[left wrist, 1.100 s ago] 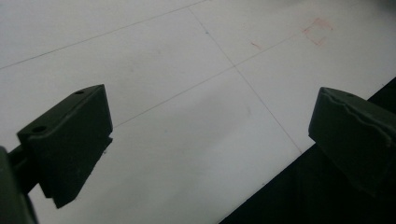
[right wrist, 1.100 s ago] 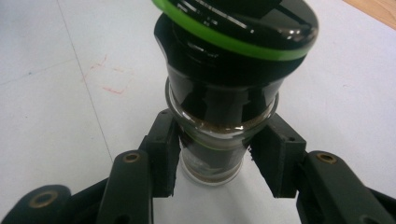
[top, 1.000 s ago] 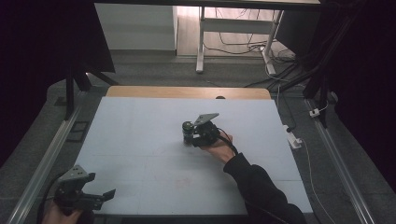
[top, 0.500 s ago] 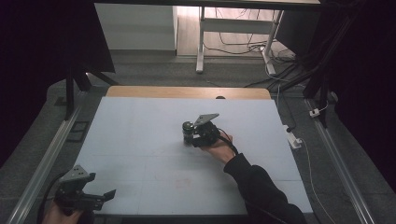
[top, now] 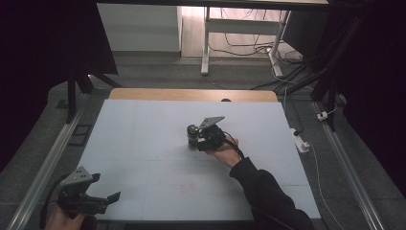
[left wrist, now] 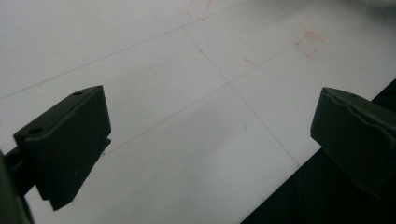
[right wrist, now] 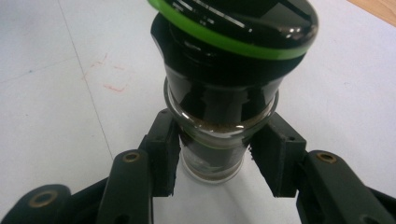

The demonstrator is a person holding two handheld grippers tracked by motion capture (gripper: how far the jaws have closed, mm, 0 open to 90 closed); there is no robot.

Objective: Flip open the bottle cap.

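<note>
Jar upright between fingers

A: what's that thing I've got out on the table?

B: a little glass jar standing upright mid-table, brown stuff inside, fat black cap with a green ring on top.
</note>
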